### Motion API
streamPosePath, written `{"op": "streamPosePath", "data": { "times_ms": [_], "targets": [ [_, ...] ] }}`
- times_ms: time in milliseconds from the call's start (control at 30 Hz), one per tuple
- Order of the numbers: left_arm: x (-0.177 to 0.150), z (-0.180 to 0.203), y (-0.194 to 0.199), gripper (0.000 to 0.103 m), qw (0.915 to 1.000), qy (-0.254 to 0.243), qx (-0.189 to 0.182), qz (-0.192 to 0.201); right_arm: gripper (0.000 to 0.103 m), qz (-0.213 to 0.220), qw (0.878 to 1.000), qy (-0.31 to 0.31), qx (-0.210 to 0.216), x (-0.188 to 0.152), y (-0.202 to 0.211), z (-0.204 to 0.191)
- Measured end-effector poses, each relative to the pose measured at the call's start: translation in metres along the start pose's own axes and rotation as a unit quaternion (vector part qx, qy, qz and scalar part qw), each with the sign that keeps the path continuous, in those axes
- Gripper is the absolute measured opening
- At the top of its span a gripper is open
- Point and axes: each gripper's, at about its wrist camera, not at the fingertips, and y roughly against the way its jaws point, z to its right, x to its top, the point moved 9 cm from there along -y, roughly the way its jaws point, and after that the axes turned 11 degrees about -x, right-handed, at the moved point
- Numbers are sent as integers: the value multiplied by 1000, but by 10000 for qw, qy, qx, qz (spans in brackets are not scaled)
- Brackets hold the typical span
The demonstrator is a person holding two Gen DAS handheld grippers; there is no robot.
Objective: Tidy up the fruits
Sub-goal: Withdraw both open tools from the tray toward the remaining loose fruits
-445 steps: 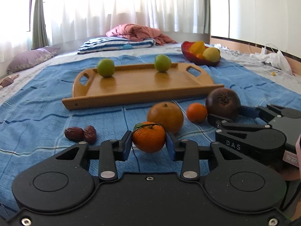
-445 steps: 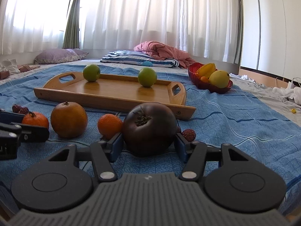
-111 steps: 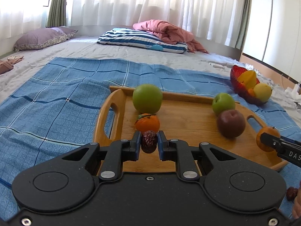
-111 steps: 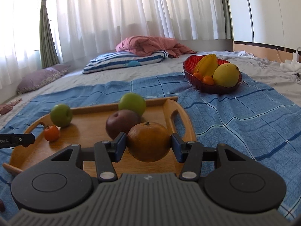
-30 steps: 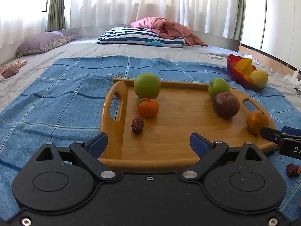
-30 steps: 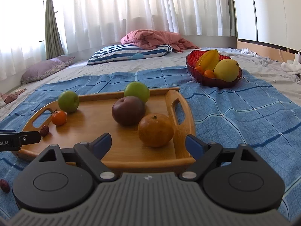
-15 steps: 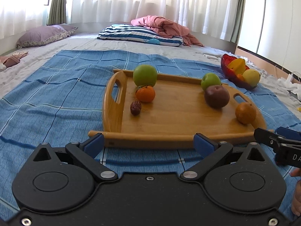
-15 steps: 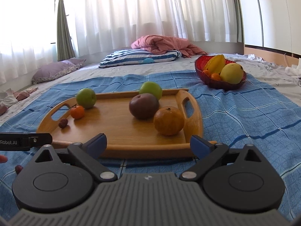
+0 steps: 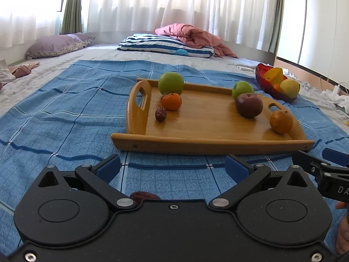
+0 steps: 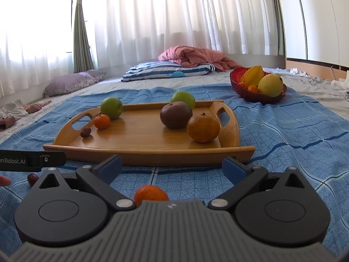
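The wooden tray [image 9: 207, 146] [image 10: 148, 152] lies on the blue blanket. It holds two green apples [image 9: 170, 83] [image 9: 242, 89], a small leafy mandarin [image 9: 171, 101], a date [image 9: 160, 114], a dark purple fruit [image 9: 249, 105] and an orange [image 9: 281, 121]. My left gripper [image 9: 172, 167] is open and empty, short of the tray's near rim. A second date [image 9: 144, 195] peeks out under its body. My right gripper [image 10: 172, 167] is open too. A small orange [image 10: 150, 193] lies on the blanket between its jaws, close to the body and untouched. Another date [image 10: 32, 178] lies at the left.
A red bowl [image 10: 237, 87] of yellow and orange fruit stands beyond the tray's right end. A striped pillow [image 9: 165, 45], a pink quilt [image 9: 192, 35] and a purple pillow [image 9: 56, 45] lie farther back. A person's fingertip [image 10: 4, 181] shows at the left edge.
Both grippers have drawn back from the tray, which now looks smaller and farther off. Their jaws spread slightly wider. The small orange and a date came into view under them.
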Motion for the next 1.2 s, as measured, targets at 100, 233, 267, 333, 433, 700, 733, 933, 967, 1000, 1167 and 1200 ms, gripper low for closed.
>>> {"op": "streamPosePath", "data": {
  "times_ms": [100,233,267,333,433,700,733,933,967,1000,1167,1200],
  "targets": [
    [-4,1,4,103,10000,1,5,56,103,124,9999,46,-7,-3,5,-1],
    [-10,2,7,103,10000,-60,47,63,103,187,9997,150,-39,-8,6,-4],
    [-12,3,7,103,9999,-81,56,57,103,181,9997,170,-48,-9,5,-5],
    [-16,4,7,103,9999,-120,70,42,103,188,9995,235,-58,-12,4,-7],
    [-21,5,8,103,9998,-170,96,30,103,233,9992,334,-41,-14,5,-11],
    [-31,3,7,103,9998,-135,120,-41,103,105,9991,415,17,-23,0,-15],
    [-32,2,7,103,9999,-99,125,-49,103,102,9991,414,24,-24,1,-15],
    [-33,0,5,103,9998,-50,169,-90,103,111,9990,434,65,-27,3,-17],
    [-34,0,4,103,9998,-62,189,-102,103,113,9989,445,74,-28,4,-17],
    [-35,0,4,103,9997,-73,204,-112,103,117,9988,459,81,-28,5,-18],
    [-36,0,2,103,9995,-106,247,-151,103,108,9986,518,72,-29,6,-19],
    [-36,-1,2,103,9995,-105,260,-155,103,104,9985,527,74,-30,6,-19]
  ]
}}
